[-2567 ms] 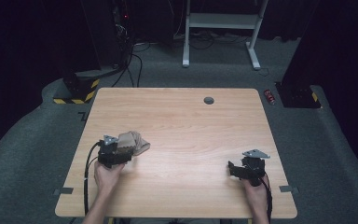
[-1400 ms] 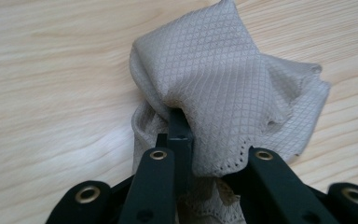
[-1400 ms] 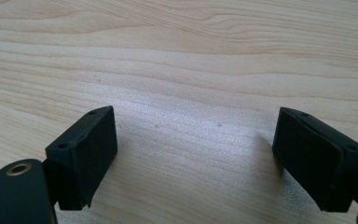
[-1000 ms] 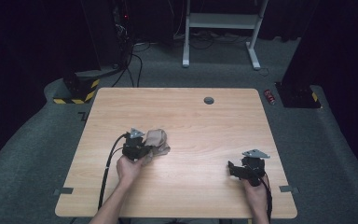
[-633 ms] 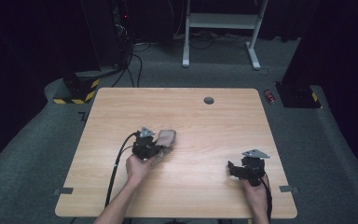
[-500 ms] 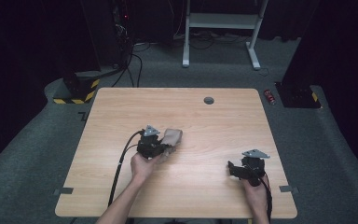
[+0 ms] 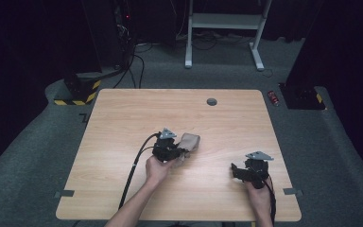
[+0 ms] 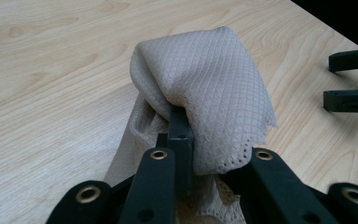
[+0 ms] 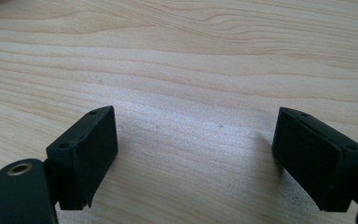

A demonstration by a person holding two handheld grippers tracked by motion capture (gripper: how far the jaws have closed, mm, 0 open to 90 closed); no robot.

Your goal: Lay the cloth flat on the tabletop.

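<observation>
With your left gripper (image 8: 186, 154) clamped on the beige waffle-weave cloth (image 8: 205, 93) near the middle of the wooden table (image 7: 123, 123), carry it low and steady toward your right gripper (image 9: 193, 158), whose jaws stand wide apart over bare wood, so no fold slips free.
</observation>
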